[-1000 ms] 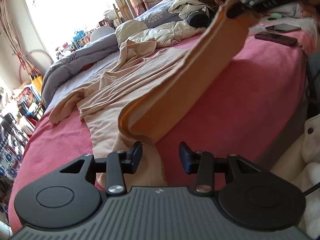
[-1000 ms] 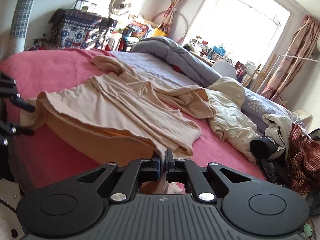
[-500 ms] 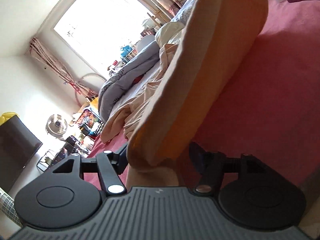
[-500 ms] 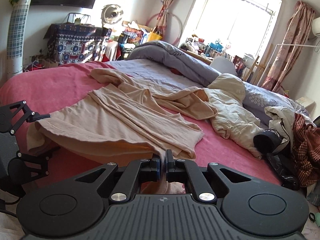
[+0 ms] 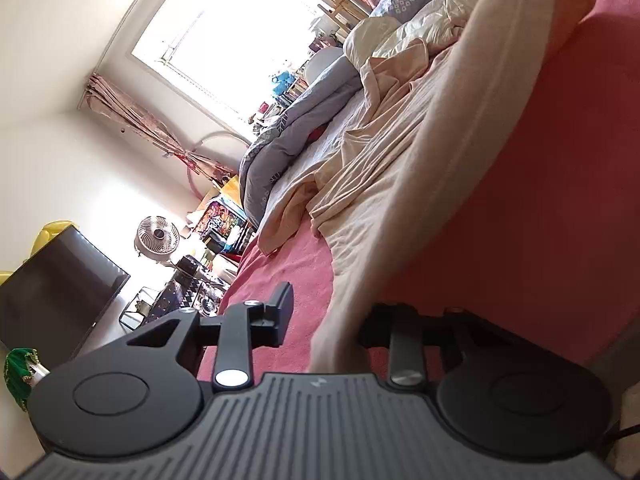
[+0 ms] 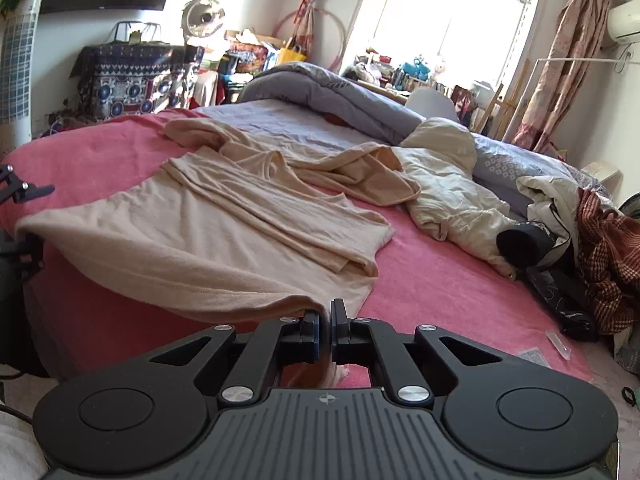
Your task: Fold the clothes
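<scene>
A peach long-sleeved garment [image 6: 224, 232] lies spread across the pink bed cover [image 6: 440, 288], its sleeves crumpled toward the far side. My right gripper [image 6: 325, 328] is shut on the garment's near hem, which rises slightly off the bed. In the left wrist view the garment [image 5: 400, 168] runs from the top right down to my left gripper [image 5: 326, 320]. That gripper is open and tilted, and a corner of the hem lies between its fingers. The left gripper's fingers [image 6: 28, 192] also show at the bed's left edge, beside that corner.
A grey duvet [image 6: 332, 96] and a cream quilted piece [image 6: 448, 184] are heaped at the back of the bed. A red checked cloth [image 6: 608, 248] and a black bag [image 6: 524, 240] lie at the right. A dark television [image 5: 52, 292] and a fan [image 5: 158, 236] stand beyond the bed.
My left gripper has rolled to one side and closed in on the hem corner, which now sits between its open fingers. The raised fold held by my right gripper has sunk lower.
</scene>
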The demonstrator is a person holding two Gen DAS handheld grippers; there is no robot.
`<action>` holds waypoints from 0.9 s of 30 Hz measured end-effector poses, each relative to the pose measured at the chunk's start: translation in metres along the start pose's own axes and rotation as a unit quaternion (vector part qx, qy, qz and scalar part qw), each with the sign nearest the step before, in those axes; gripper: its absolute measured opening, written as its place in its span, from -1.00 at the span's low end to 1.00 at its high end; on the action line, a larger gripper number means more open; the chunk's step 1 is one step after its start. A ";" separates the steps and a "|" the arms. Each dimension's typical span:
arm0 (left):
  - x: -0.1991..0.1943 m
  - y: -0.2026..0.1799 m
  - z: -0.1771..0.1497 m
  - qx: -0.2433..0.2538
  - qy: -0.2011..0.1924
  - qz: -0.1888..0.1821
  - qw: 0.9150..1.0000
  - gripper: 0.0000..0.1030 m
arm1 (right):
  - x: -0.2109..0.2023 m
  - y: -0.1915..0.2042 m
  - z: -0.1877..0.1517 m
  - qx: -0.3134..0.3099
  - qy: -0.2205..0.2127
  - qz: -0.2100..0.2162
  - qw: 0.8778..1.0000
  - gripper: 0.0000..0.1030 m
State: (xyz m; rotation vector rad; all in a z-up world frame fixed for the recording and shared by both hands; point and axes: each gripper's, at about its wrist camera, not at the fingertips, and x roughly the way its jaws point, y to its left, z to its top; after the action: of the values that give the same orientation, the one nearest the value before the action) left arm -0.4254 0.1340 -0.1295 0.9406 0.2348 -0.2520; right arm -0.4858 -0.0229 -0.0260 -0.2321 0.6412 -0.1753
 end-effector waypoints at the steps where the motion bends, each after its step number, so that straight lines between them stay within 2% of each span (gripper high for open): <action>1: -0.004 0.003 -0.001 -0.001 -0.003 -0.004 1.000 -0.67 | 0.000 0.001 -0.005 0.002 0.006 0.003 1.000 -0.87; 5: -0.017 0.015 -0.007 -0.003 -0.013 -0.030 0.999 -0.87 | -0.004 0.012 -0.024 -0.003 0.038 0.024 0.999 -0.89; 10: -0.012 0.032 -0.007 -0.021 -0.005 -0.074 0.997 -0.88 | -0.007 0.035 -0.052 -0.031 0.077 0.053 0.995 -0.90; 12: -0.008 0.043 -0.003 -0.031 -0.008 -0.087 0.996 -0.88 | -0.005 0.034 -0.050 -0.034 0.075 0.046 0.996 -0.90; 15: 0.013 0.067 0.016 -0.034 -0.024 -0.097 0.994 -0.82 | 0.012 0.014 -0.019 -0.044 0.047 0.023 0.998 -0.90; 17: 0.045 0.089 0.036 -0.033 -0.033 -0.101 0.994 -0.73 | 0.026 0.000 0.006 -0.054 0.026 0.005 0.998 -0.90; 19: 0.085 0.105 0.057 -0.029 -0.041 -0.091 0.995 -0.71 | 0.045 -0.013 0.030 -0.062 0.008 -0.011 0.998 -0.90; 21: 0.130 0.114 0.080 -0.019 -0.037 -0.092 0.995 -0.70 | 0.095 -0.027 0.056 -0.055 0.009 -0.022 0.998 -0.90; 24: 0.216 0.111 0.106 0.000 -0.001 -0.110 0.994 -0.53 | 0.169 -0.047 0.093 -0.045 0.010 -0.038 0.998 -0.89; 25: 0.248 0.105 0.112 0.001 0.023 -0.118 0.993 -0.27 | 0.194 -0.053 0.106 -0.042 0.011 -0.044 0.998 -0.88; 27: 0.302 0.094 0.116 -0.002 0.068 -0.109 0.992 -0.20 | 0.246 -0.071 0.126 -0.031 0.014 -0.052 0.998 -0.83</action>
State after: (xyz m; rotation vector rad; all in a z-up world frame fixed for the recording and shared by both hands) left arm -0.1006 0.0588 -0.0844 0.9303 0.4653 -0.3880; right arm -0.2218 -0.1285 -0.0496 -0.3235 0.6635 -0.2594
